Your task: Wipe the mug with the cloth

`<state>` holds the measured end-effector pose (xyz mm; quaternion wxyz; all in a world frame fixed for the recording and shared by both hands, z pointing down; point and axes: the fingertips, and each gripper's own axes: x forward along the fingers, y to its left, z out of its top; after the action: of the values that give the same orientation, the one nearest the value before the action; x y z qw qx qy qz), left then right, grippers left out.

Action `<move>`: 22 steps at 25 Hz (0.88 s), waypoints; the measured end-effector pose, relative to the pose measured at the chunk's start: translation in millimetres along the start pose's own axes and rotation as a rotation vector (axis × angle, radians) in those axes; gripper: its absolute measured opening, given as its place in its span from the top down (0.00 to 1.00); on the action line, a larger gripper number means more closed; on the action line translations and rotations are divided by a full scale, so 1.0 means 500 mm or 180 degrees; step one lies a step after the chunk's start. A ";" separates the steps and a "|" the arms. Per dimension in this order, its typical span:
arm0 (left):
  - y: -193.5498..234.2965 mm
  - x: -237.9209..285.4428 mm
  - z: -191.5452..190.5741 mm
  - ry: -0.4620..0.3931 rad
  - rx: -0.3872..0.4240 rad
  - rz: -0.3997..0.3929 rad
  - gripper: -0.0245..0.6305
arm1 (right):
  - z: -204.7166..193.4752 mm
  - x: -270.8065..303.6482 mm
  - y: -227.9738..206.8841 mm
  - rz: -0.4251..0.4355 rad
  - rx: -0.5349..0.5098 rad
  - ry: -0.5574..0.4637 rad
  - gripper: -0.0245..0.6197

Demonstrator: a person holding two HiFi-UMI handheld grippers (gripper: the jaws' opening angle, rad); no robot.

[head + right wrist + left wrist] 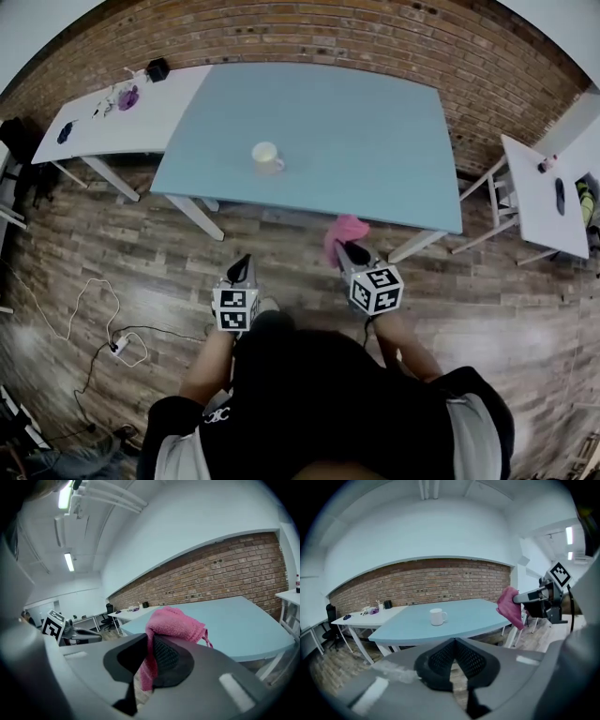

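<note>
The white mug (pixel 266 156) stood upright on the light blue table (pixel 375 131), in its near-left part, with its handle toward the right in the head view and nothing touching it. The pink cloth (pixel 172 624) was well apart from the mug, off the table's near edge. It was pinched in the right gripper (pixel 151 641), whose jaws were pressed on it. Most of the cloth was bunched above the tips, and a fold hung down between the pads. The left gripper (pixel 454 640) had its jaws closed together with nothing between them. Both grippers were held side by side in front of the person, over the wooden floor (pixel 122 253), short of the table and pointing toward it. A white side table (pixel 141 112) carrying small items stood left of the blue one, against a brick wall (pixel 375 37).
</note>
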<state>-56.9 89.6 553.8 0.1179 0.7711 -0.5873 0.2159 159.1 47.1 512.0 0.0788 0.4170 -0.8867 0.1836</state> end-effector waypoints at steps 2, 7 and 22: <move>0.001 -0.022 0.003 -0.0056 -0.0025 0.0004 0.95 | -0.002 -0.004 0.011 0.0012 -0.0025 0.0010 0.90; 0.043 -0.054 -0.004 -0.0141 -0.0246 -0.0012 0.95 | 0.000 0.001 0.042 0.0000 -0.0082 0.0001 0.90; 0.105 -0.117 0.005 -0.0226 -0.0412 -0.0135 0.95 | -0.001 0.025 0.154 0.0027 -0.0161 -0.0088 0.90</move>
<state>-119.4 123.8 520.4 0.1513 0.7813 -0.5874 0.1474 91.9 83.4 496.3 0.0762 0.4136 -0.8938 0.1557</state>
